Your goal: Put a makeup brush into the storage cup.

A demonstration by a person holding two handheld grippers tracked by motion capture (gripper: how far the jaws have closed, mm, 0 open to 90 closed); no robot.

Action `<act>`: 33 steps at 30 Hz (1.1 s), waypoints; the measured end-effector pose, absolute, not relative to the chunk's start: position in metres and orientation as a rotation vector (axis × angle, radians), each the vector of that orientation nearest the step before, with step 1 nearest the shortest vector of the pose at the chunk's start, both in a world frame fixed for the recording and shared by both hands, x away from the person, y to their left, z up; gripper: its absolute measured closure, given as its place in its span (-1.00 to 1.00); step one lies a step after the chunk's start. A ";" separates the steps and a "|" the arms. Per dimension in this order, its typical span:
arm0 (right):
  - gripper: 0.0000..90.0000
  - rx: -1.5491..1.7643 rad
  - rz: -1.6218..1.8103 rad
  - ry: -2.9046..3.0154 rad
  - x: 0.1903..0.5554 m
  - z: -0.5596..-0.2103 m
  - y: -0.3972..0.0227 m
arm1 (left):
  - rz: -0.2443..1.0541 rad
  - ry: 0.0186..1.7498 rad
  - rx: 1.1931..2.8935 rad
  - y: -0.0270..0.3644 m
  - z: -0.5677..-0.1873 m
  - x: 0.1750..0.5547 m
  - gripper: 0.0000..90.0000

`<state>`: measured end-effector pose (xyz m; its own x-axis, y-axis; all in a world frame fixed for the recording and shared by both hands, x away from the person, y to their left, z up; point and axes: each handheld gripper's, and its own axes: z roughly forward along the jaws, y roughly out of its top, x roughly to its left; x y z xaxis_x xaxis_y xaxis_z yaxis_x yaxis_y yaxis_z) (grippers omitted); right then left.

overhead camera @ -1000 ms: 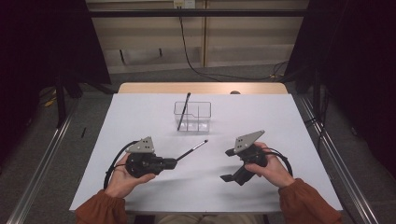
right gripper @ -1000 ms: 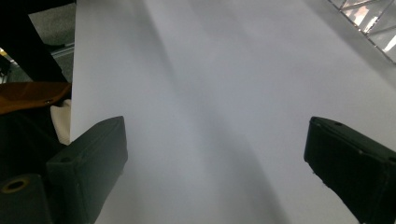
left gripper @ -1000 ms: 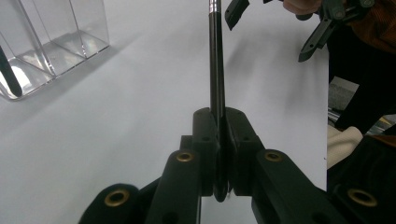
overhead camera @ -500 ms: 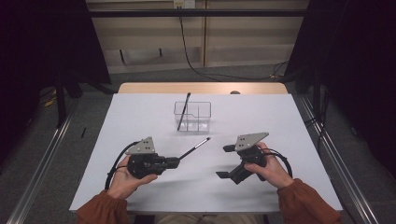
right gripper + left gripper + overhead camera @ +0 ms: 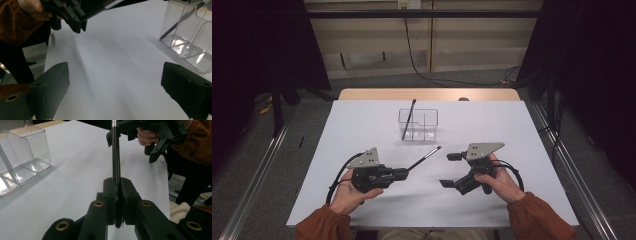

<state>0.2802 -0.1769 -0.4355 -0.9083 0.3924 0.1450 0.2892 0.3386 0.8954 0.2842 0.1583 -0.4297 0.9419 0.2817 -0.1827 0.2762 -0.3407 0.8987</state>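
Pen [image 5: 424, 156] clamped by its rear end in left gripper [image 5: 404, 173], long axis aimed up-right at the wide-open, empty right gripper [image 5: 448, 170]; clear organizer [image 5: 418, 124] lies beyond.

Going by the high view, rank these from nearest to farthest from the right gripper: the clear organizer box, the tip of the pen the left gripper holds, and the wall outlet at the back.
From the right gripper:
1. The pen tip, just to its left, held out by the left gripper.
2. The clear organizer box, farther back near the table's middle, with a second pen leaning in it.
3. The wall outlet, far back beyond the table.
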 end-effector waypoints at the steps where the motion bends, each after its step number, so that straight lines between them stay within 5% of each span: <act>1: -0.82 0.633 1.646 2.484 0.280 -0.435 -0.177 | 0.013 0.391 1.946 0.157 -0.430 0.284 0.87; 19: -0.72 0.705 1.809 2.413 0.282 -0.424 -0.176 | 0.003 0.355 1.893 0.144 -0.437 0.280 0.86; 33: -0.32 0.707 1.856 2.411 0.283 -0.420 -0.175 | -0.005 0.329 1.903 0.139 -0.439 0.279 0.87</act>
<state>0.2834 -0.1754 -0.4197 -0.8974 0.3598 0.2553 0.3388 0.1914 0.9212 0.2792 0.1390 -0.4389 0.9607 0.2249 -0.1628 0.2295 -0.3130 0.9216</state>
